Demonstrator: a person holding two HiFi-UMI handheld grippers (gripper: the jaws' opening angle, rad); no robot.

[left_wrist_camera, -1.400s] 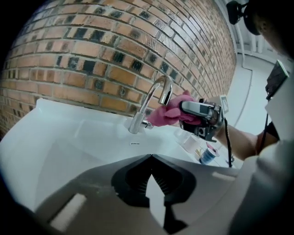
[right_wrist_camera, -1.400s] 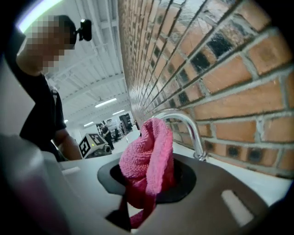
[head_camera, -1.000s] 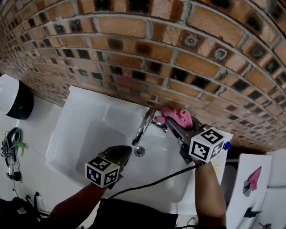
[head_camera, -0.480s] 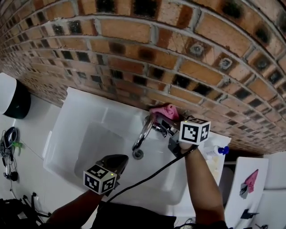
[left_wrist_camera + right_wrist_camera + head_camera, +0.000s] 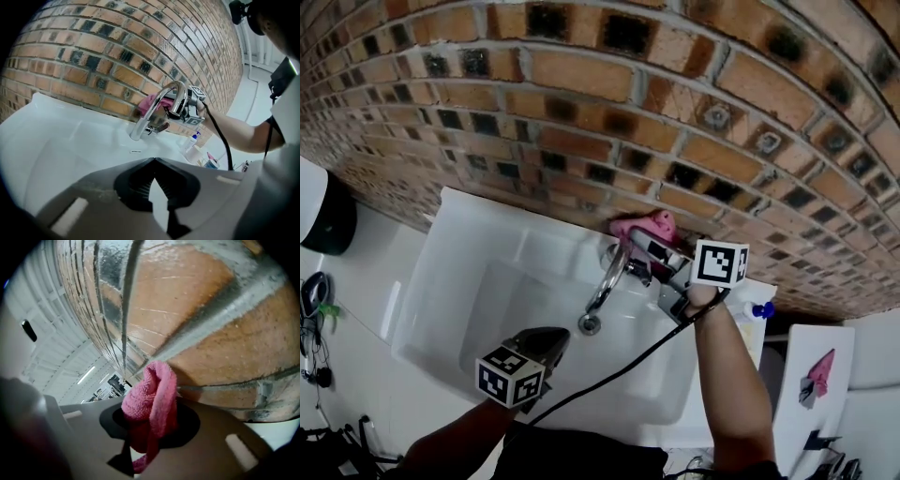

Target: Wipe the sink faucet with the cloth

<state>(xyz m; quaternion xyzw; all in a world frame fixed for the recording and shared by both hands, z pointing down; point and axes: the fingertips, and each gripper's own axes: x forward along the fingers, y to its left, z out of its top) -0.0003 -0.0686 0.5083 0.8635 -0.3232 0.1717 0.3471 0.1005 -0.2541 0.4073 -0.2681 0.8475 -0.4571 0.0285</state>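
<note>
Each gripper's cube carries black-and-white square markers. The label on the bottle (image 5: 757, 310) with a blue cap is too small to read.

There are two grippers, one faucet, one cloth and one drain. The right gripper (image 5: 150, 427) is clenched on the pink cloth (image 5: 152, 399), which bulges up out of its jaws. In the head view it (image 5: 640, 242) holds the cloth (image 5: 645, 225) just behind the faucet (image 5: 605, 277), close against the brick wall (image 5: 581, 94). Whether the cloth touches the faucet cannot be told. The left gripper (image 5: 154, 164) has its jaws closed at the tips with nothing between them. It hovers over the near side of the sink (image 5: 469, 281), well apart from the faucet (image 5: 154, 108).

The sink is white and rectangular, with the drain (image 5: 590, 324) below the curved chrome spout. The bottle stands on its right edge. The wall is red-brown brick with dark patches and grey mortar. The floor around the sink is pale.
</note>
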